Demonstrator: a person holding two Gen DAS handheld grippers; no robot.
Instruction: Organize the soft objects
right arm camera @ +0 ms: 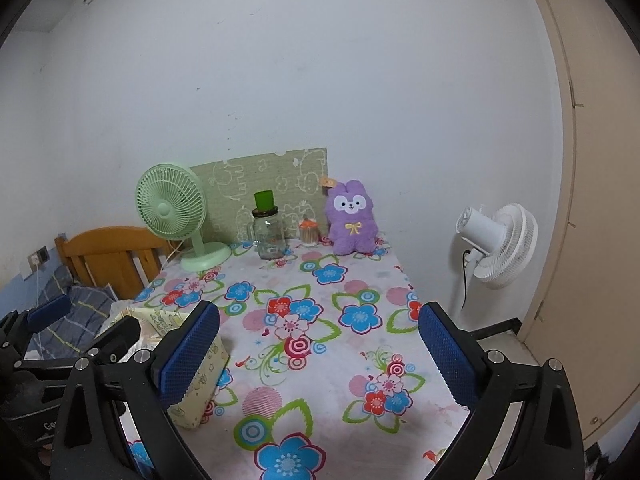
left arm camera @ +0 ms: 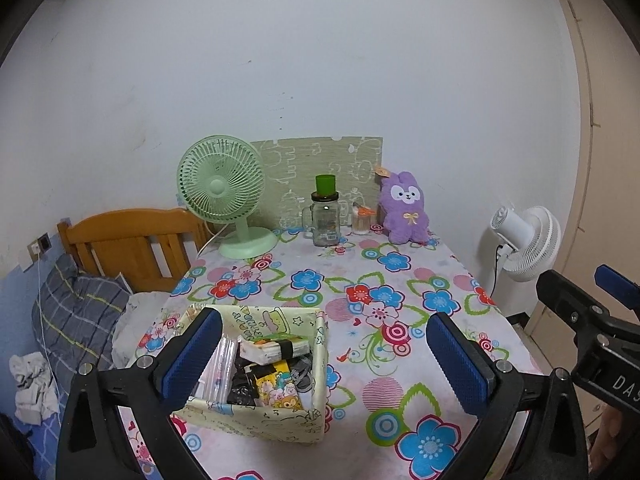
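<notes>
Item: purple plush rabbit [left arm camera: 404, 210], upright at the far edge of the worktop [left arm camera: 400, 360], against the wall, just beside a small capped jar [left arm camera: 362, 220] on its left.

Handling: judged light, soft, compressible, not fragile; fleecy pile should grip well. Best hold across the body at the yellow bow, or the head; ears likely too floppy to lift by.

Destination (probable): fabric storage box [left arm camera: 256, 376], near left of the worktop, already part-filled with tissue packs and pouches; whether the rabbit fits is hard to tell.

Left gripper [left arm camera: 324, 364]: jaws apart, empty, one finger overlapping the box in view.
Right gripper [right arm camera: 320, 364]: jaws apart, empty, over bare flowered cloth.

Room: centre of worktop open, a straight run to the rabbit. Hazards: glass mug with green cup [left arm camera: 325, 216] and green desk fan [left arm camera: 222, 204] left of it; worktop's right edge close; white standing fan [left arm camera: 524, 242] beyond.
</notes>
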